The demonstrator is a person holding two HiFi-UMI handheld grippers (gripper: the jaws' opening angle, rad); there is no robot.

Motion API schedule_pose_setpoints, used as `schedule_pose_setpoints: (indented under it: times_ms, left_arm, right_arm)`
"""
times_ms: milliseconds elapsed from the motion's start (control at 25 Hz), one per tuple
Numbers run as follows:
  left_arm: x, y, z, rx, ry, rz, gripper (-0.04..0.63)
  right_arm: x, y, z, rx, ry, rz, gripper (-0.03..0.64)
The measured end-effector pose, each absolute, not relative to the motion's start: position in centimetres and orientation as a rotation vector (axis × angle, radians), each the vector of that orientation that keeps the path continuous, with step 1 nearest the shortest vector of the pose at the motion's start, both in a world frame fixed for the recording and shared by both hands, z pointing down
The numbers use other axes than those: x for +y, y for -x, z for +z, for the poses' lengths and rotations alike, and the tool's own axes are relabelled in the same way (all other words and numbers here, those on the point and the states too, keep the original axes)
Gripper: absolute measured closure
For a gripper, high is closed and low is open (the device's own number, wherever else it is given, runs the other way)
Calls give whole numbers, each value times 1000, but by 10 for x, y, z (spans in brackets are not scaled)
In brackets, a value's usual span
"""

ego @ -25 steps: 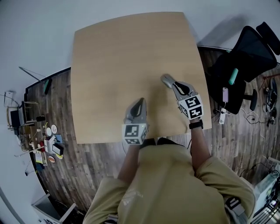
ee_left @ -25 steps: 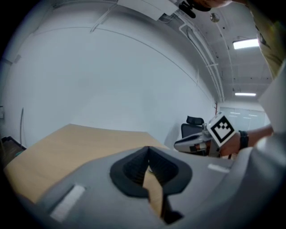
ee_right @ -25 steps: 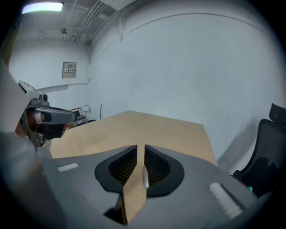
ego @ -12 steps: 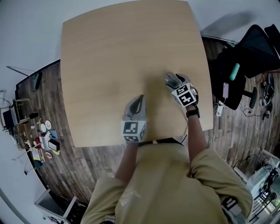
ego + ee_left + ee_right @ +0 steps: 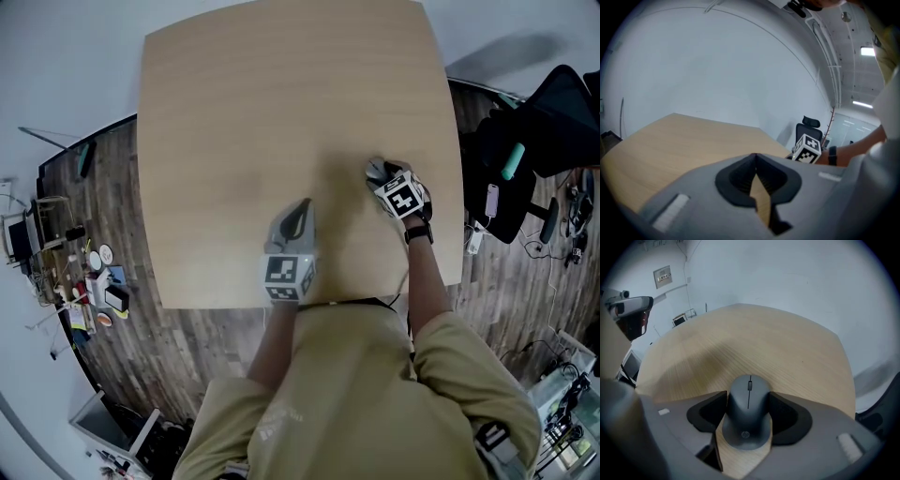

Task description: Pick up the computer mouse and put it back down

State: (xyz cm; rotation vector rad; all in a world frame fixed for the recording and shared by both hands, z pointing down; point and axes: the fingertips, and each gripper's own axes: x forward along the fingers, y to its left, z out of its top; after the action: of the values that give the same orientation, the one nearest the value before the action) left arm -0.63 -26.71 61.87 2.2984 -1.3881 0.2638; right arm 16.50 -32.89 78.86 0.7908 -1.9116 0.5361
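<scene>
A dark grey computer mouse [image 5: 376,169] lies on the light wooden table [image 5: 234,122], near its right edge. My right gripper [image 5: 382,174] points steeply down over it. In the right gripper view the mouse [image 5: 748,420] rests on the wood between the two black pads [image 5: 708,414], which flank its sides closely; the jaws are closing and my right gripper [image 5: 748,400] straddles it. My left gripper [image 5: 301,208] hovers over the table's near middle, shut, with nothing in it. In the left gripper view its tips [image 5: 755,156] meet, and the right gripper's marker cube [image 5: 807,147] shows beyond.
A black office chair [image 5: 548,117] stands off the table's right side, with cables on the wooden floor near it. Small clutter [image 5: 94,286] lies on the floor at the left. The table's near edge [image 5: 244,302] is close to the person's body.
My right gripper has tilted down and dropped over the mouse, and its jaws have spread to either side of it. My left gripper has sunk a little.
</scene>
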Motion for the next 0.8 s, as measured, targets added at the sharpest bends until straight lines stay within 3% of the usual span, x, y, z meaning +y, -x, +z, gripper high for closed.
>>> schedule_pose_setpoints:
  times_ms: [440,800]
  left_arm:
    - [-259,12,569,-1530,-2296,209,594]
    - [-240,20,499,-1699,-2342,114,594]
  right_arm:
    - [-327,-138,695,-2138,-991,442,342]
    - [-304,-112,539,-2501,-1238,330,344]
